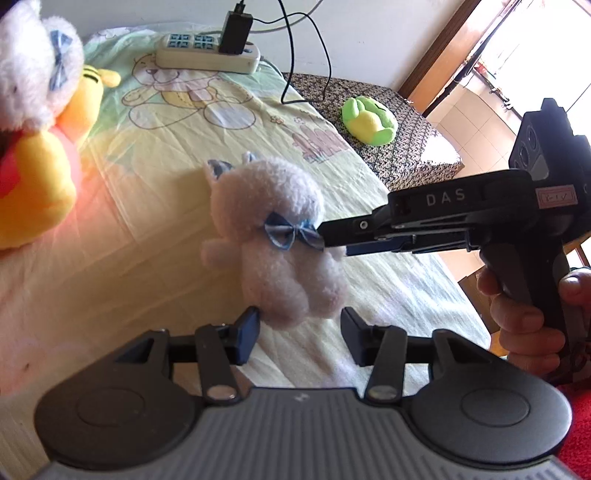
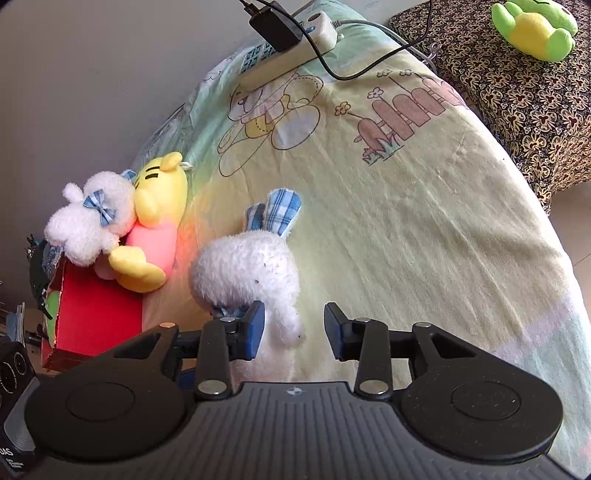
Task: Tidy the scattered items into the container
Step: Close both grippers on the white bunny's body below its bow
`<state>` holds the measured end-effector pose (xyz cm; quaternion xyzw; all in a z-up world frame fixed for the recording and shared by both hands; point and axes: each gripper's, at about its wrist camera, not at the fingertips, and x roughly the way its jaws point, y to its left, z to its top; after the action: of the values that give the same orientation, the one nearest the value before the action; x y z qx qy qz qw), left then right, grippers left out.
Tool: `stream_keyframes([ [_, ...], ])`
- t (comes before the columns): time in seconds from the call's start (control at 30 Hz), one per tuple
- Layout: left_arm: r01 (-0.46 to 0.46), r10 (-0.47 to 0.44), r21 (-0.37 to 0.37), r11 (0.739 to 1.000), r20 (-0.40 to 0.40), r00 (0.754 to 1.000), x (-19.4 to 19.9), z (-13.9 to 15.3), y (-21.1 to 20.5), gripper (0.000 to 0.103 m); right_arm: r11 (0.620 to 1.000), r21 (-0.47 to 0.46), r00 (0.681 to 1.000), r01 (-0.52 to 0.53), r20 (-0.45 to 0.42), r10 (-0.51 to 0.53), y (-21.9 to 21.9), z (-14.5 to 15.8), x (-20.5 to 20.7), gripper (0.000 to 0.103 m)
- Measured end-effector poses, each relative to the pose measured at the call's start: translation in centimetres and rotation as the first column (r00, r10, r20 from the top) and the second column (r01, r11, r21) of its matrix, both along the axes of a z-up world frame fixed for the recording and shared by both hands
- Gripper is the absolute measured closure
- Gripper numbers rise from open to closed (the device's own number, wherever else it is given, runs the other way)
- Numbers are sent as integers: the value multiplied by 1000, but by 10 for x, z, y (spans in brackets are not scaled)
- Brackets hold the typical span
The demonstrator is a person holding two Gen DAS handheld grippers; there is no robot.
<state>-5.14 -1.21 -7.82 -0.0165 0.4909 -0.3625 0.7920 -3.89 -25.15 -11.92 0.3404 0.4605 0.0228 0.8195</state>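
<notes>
A white plush rabbit [image 1: 280,240] lies on the cartoon-print bedsheet [image 2: 424,229], with the left gripper [image 1: 299,332] spread wide at its feet and the right gripper [image 2: 295,332] likewise unclenched around one arm (holding nothing yet); closing on so thin a limb risks the toy slipping free. The red container [image 2: 92,314] is cut off at the frame edge; its contents are hard to make out.

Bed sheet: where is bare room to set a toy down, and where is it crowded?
The widest bare patch of the pale yellow cartoon-print sheet lies between the white plush rabbit and the dark floral cloth bearing the green and yellow plush. It is crowded at the red box, where a white bow-tied plush and a yellow plush pile up.
</notes>
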Motion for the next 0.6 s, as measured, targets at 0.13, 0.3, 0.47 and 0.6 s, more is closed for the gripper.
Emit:
stream_keyframes([
  [0.13,-20,21,-42,999,17,1000,-3,11,19,40,1000,8,999,-24,47,24,7,7,8,49],
  [0.3,-93,93,6,996,60,994,22,6,15,41,998,-12,996,-66,57,67,18,6,21,36],
  [0.47,-116,117,-34,993,1,993,45,-14,7,42,997,-10,996,-73,51,73,19,-4,23,31],
  [0.6,-113,113,-46,993,-2,994,42,-16,-1,43,996,71,998,-56,38,53,14,-18,21,32],
])
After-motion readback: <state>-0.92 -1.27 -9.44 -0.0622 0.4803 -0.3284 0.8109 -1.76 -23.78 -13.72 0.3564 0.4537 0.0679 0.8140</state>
